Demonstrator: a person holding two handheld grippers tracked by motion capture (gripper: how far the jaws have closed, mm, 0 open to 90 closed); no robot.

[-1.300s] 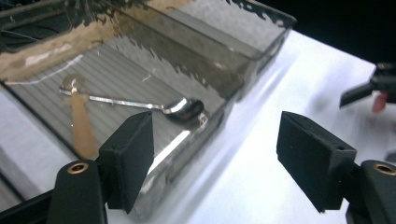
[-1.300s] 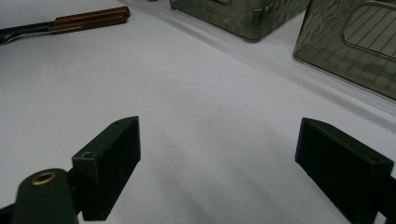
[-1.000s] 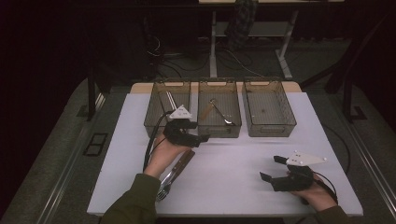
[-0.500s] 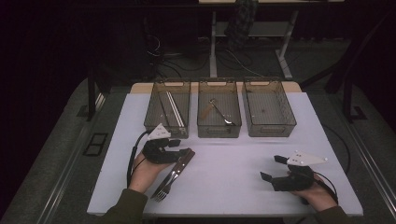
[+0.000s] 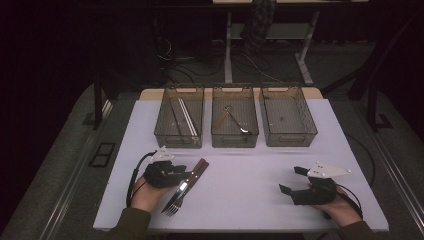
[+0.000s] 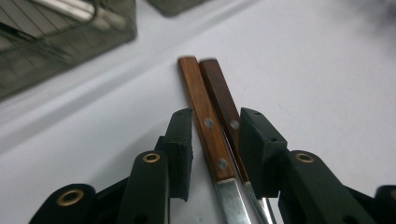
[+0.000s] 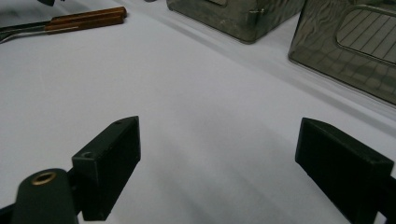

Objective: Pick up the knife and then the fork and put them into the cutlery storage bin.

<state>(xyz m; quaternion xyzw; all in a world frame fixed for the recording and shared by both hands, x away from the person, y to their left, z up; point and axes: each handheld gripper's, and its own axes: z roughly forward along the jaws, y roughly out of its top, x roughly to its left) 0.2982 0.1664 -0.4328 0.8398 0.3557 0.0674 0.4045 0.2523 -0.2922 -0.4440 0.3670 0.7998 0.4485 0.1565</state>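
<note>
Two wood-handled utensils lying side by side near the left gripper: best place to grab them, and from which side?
Grip the wooden handles, just past the rivets, coming down from above with one jaw on each outer edge. They lie flat and parallel, touching, on the table, so their straight sides give the pads flat faces. The left gripper already straddles them there; its jaws have just been closing, with a gap still showing on the left side.

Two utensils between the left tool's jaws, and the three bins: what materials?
Utensils: handles look like reddish-brown wood, visible grain, pale metal rivets; blades look like bright steel, reflective. Bins: probably smoky translucent plastic, since the contents show through the walls.
</note>
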